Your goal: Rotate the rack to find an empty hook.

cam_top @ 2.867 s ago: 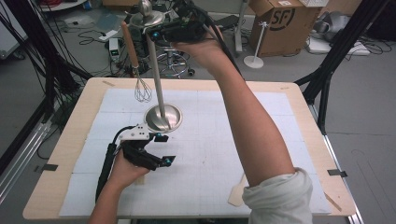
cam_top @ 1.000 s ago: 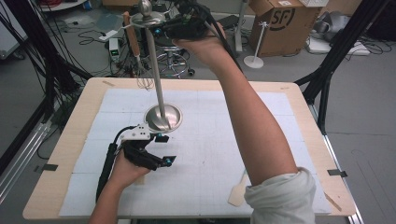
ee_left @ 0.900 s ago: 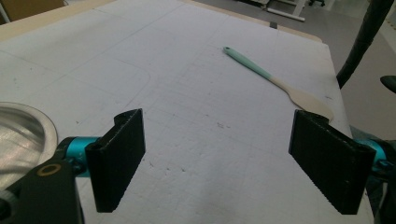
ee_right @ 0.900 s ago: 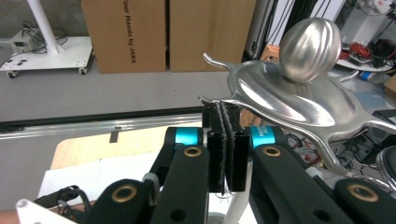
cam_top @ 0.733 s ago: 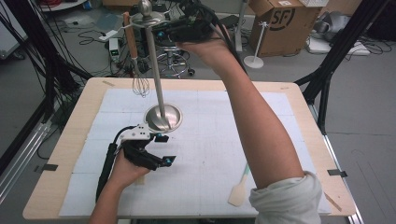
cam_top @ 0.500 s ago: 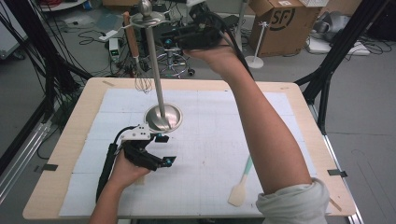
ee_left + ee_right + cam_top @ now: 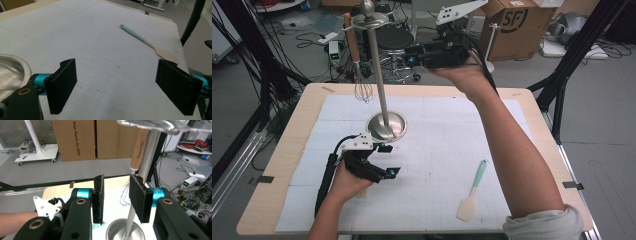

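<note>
On the stand's (image 7: 379, 75) top disc hangs my whisk (image 7: 358, 60), long axis vertical, wooden handle up and wire loops pointing down at the table's (image 7: 282, 150) far-left part. My right gripper (image 7: 408, 55) floats level beside the pole, jaws having just been opening, nothing between them. My left gripper (image 7: 387, 159) rests on the gridded white mat (image 7: 437, 150) by the stand's base, jaws wide and empty. A mint-handled spatula (image 7: 472, 192) lies near-right. Cardboard boxes (image 7: 512, 22) and cables sit on the grey floor.
</note>
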Motion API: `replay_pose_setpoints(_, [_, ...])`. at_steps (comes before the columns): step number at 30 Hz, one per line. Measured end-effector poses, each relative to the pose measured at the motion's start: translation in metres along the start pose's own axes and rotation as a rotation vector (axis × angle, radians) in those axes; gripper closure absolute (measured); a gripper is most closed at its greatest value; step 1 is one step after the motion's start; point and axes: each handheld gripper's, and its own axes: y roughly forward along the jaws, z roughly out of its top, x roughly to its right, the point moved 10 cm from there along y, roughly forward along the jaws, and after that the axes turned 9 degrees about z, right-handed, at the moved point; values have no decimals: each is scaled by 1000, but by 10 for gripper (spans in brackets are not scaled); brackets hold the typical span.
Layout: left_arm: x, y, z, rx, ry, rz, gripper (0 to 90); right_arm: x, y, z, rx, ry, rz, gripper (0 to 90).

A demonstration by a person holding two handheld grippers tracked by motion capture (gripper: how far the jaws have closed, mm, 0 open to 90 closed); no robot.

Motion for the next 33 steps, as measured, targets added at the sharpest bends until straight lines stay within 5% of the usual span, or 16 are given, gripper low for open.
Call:
replay_pose_setpoints(11, [-1, 0, -1, -3, -2, 4, 180, -2, -7, -14, 28, 13, 17, 592])
replay_pose_setpoints(21, [-1, 0, -1, -5, -4, 4, 181, -15, 2, -22, -8, -20, 125, 491])
replay_pose_setpoints(33, [-1, 0, -1, -3, -1, 5, 180, -24, -1, -41, -14, -23, 130, 408])
